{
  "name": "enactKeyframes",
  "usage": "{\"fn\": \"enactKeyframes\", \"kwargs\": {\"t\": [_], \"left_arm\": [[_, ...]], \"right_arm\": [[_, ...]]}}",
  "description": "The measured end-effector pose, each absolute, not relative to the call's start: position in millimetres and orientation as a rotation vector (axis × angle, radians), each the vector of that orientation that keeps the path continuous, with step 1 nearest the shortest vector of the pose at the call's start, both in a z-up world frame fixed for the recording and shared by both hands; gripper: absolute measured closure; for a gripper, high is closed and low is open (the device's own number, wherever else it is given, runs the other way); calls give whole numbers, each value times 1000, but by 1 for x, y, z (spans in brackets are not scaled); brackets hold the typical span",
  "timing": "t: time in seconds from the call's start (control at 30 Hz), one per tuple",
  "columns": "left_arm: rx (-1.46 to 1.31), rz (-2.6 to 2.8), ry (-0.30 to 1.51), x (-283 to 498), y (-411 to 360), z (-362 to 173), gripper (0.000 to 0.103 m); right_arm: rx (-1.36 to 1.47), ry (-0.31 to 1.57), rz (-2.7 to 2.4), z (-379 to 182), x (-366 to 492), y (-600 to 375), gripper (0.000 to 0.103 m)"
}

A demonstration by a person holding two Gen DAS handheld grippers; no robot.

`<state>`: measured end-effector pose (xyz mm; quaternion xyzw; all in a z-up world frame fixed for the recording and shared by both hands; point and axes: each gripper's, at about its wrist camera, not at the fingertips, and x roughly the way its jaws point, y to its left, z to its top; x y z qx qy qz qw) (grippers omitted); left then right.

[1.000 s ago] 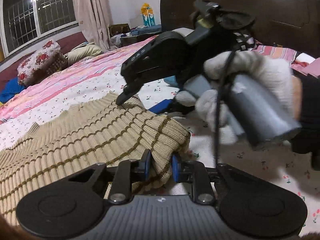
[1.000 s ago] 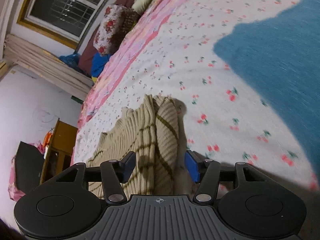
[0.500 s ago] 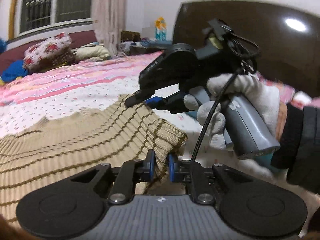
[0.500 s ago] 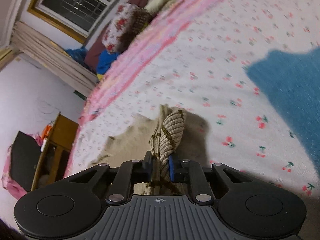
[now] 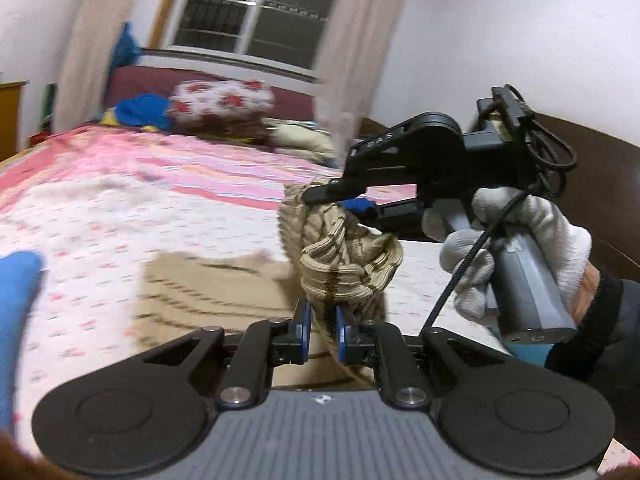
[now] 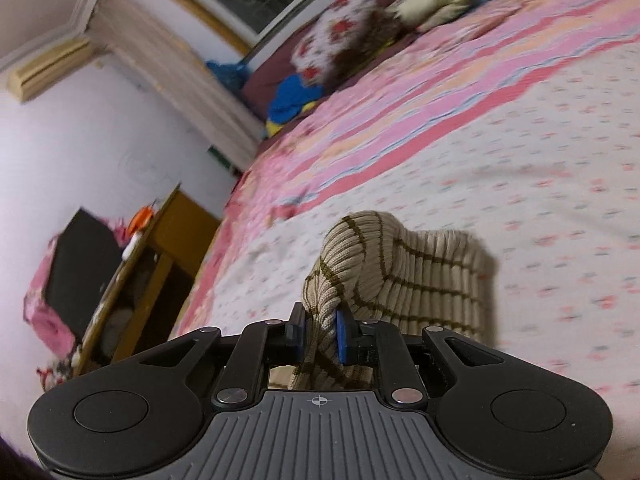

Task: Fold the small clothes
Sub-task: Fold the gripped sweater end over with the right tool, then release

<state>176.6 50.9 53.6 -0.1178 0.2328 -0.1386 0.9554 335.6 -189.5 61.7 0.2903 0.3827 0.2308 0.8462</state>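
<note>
Barred window above a pink-quilted bed.

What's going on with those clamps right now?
Left hand-held gripper and right hand-held gripper both shut on striped beige sweater. Sweater lifted off floral bedsheet. Nothing blocking.

Bed has a white sheet with small red print and a pink striped blanket across the far half. Floral pillow sits against the maroon headboard, blue cloth just beside it, cream pillow on the other side. Barred window above, curtains on both sides. Wooden cabinet beside the bed, black box next to it. Blue fabric at the left edge of the left wrist view.
</note>
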Motion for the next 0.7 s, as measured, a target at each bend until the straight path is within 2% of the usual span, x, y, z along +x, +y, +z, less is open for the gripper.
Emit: {"fn": "enactKeyframes", "kwargs": {"t": [0.3,0.7], "left_arm": [[-311,-170,543,169,109,19,83],[-327,-104,647,163,130,-4,83]], "right_arm": [[494,908,529,38,343,-88,88],[278,958,541,5,334,-13,87]]}}
